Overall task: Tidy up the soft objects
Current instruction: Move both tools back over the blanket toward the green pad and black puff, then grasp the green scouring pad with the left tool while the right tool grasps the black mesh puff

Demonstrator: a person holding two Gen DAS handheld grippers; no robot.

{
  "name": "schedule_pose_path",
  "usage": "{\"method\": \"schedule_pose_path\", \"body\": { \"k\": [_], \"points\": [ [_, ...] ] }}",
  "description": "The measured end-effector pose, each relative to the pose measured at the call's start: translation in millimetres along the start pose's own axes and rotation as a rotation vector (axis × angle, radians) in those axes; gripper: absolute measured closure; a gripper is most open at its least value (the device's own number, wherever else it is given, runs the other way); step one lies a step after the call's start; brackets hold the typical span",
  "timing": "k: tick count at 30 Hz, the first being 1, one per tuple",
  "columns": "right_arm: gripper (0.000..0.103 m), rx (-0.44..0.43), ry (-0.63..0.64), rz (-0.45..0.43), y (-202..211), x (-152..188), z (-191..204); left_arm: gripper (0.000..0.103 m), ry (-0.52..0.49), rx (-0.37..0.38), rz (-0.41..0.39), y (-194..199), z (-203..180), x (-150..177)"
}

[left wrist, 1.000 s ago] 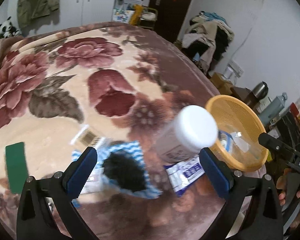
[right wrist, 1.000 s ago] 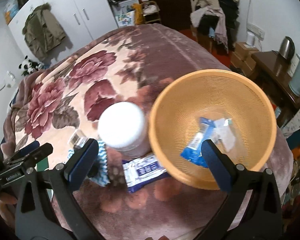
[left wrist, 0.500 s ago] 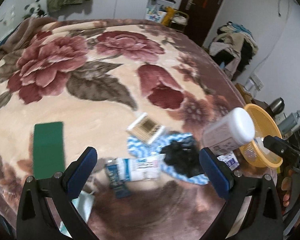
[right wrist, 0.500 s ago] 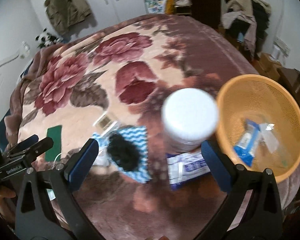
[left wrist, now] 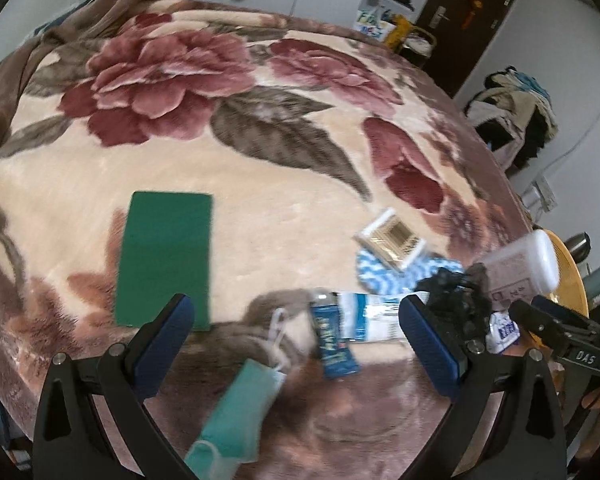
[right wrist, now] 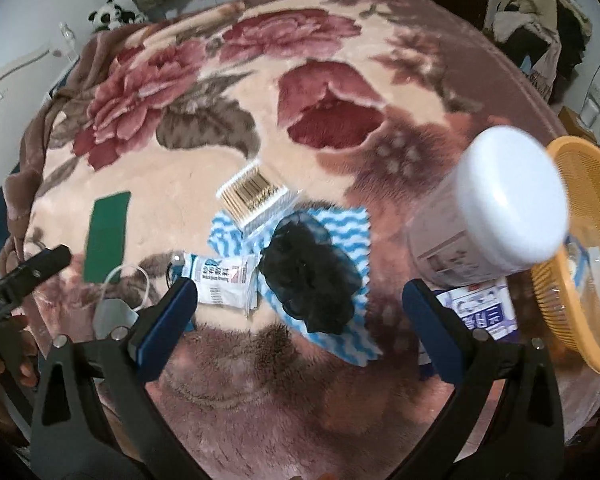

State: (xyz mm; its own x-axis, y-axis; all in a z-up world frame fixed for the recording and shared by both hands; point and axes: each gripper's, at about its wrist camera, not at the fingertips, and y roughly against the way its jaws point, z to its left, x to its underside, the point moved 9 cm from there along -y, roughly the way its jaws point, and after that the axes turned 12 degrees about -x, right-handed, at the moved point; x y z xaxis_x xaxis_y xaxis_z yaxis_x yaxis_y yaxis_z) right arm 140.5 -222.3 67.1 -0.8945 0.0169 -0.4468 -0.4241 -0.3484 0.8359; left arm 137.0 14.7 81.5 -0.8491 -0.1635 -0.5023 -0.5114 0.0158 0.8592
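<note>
Now swung leftward across the bed point(left wrist: 260, 208) compared with a second ago: orange basket point(right wrist: 580, 240) pushed from centre of the right wrist view to its right edge, and reduced to a sliver at the far right of the left wrist view. Newly in sight since then: a teal face mask point(left wrist: 236, 412) and a blue sachet point(left wrist: 334, 340).

Counted, largest first, placed from the white-lidded jar point(right wrist: 496, 216) as landmark. One floral blanket point(right wrist: 180, 152) covering the bed under everything. One orange basket just right of the jar, with a blue packet inside, blurred. One green rectangular pad point(left wrist: 164, 260) far left of the jar, well apart. One blue-and-white wavy cloth point(right wrist: 352, 240) left of the jar, with one black mesh puff point(right wrist: 312, 276) lying on it. One face mask farthest left and nearest the cameras. One white wipe packet point(right wrist: 224, 280) left of the cloth, touching its edge. One cotton swab box point(right wrist: 252, 196) overlapping the cloth's far corner. One purple-printed packet point(right wrist: 480, 312) partly under the jar's near side. One blue sachet beside the wipe packet.

Left tool point(left wrist: 296, 344) spread wide, gripping nothing, hovering over mask and sachet. Right tool point(right wrist: 300, 324) likewise wide apart, empty, above the puff.
</note>
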Motion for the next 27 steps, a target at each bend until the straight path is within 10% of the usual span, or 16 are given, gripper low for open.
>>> {"method": "schedule_pose_path", "body": {
  "k": [15,21,27],
  "points": [
    [0.003,0.074,-0.004,0.14,-73.2,13.0,-18.8,0.001,0.1,-0.042,0.093,-60.7,54.4,9.4],
    [0.075,0.08,0.01,0.104,-70.2,5.9,-20.0,0.001,0.123,-0.055,0.113,-72.6,66.5,12.0],
    [0.08,0.03,0.003,0.014,-46.9,-14.5,-10.1,0.001,0.158,-0.068,0.122,-78.6,78.5,8.1]
  ]
}}
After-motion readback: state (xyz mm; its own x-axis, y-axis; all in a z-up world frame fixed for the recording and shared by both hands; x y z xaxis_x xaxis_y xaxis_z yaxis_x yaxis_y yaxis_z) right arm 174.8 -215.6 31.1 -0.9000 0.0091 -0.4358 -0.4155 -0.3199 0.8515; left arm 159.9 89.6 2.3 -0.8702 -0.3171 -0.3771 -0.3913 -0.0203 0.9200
